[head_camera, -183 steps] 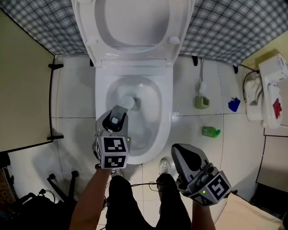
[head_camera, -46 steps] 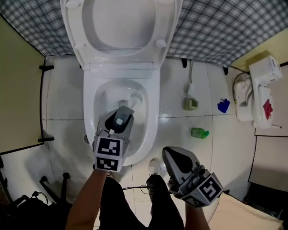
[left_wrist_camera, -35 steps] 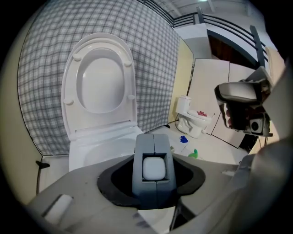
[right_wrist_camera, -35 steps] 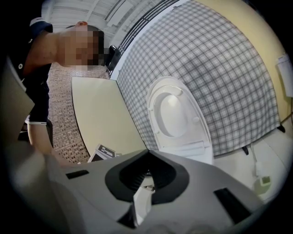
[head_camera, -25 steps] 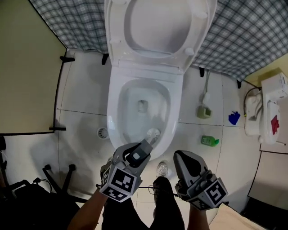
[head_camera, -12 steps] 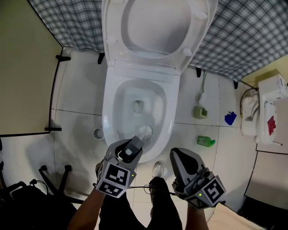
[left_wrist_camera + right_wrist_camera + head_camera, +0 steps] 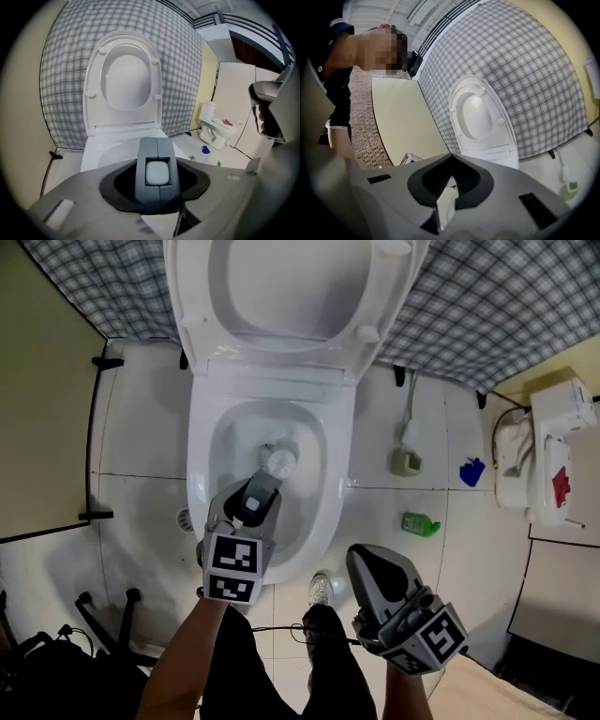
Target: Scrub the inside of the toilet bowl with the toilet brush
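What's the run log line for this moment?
left gripper: shut on toilet brush | brush head: inside toilet bowl | right gripper: shut, empty

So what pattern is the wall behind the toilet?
Grey-and-white check; the wall shows best in the left gripper view.

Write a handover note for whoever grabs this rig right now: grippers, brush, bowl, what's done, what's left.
Left gripper: jaws shut on the handle of the white plastic toilet brush, pointing down into the bowl.
Right gripper: jaws shut, empty, off to the right of the toilet above the floor tiles.
White ceramic toilet bowl: seat and lid up; brush head deep inside, near the drain.
Done: brush gripped and in the bowl; how much is scrubbed cannot be told.
To do: scrub round the inner walls and under the rim, then lift the brush out.
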`<move>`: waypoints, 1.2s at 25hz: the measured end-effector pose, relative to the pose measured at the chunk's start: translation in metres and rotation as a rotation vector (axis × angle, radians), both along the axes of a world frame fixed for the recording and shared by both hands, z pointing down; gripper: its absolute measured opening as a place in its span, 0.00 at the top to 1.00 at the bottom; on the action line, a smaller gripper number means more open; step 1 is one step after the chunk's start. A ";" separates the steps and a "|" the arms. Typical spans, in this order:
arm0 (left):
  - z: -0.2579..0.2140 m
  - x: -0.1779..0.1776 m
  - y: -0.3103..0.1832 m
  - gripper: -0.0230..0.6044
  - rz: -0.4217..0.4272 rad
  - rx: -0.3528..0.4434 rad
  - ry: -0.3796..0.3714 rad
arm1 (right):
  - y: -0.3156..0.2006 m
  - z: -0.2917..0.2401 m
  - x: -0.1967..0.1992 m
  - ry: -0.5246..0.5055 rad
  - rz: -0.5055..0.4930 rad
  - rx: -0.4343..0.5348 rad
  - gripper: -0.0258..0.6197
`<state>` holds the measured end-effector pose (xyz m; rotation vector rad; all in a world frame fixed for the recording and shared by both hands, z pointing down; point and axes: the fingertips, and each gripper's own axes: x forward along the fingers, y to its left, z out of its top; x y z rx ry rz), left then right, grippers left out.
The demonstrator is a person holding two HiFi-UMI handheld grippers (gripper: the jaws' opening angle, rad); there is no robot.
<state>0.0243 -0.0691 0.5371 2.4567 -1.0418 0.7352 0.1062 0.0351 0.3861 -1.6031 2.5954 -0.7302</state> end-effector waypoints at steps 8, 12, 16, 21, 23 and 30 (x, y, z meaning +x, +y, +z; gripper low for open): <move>0.006 0.006 -0.006 0.66 0.082 -0.021 -0.034 | 0.004 0.008 0.008 -0.006 0.013 -0.016 0.96; 0.001 0.000 0.029 0.66 0.184 -0.053 -0.065 | 0.007 0.007 0.005 -0.013 0.009 -0.017 0.96; -0.011 -0.009 0.053 0.66 0.231 -0.077 -0.064 | 0.010 0.000 0.000 -0.014 0.001 -0.008 0.96; -0.030 -0.012 0.081 0.66 0.327 -0.086 -0.063 | 0.014 -0.006 -0.011 -0.009 -0.012 0.010 0.96; -0.036 -0.016 0.099 0.66 0.359 -0.105 -0.060 | 0.018 -0.009 -0.018 -0.015 -0.017 0.012 0.96; -0.051 -0.046 0.135 0.66 0.396 -0.154 -0.080 | 0.027 -0.018 -0.034 -0.021 -0.029 0.025 0.96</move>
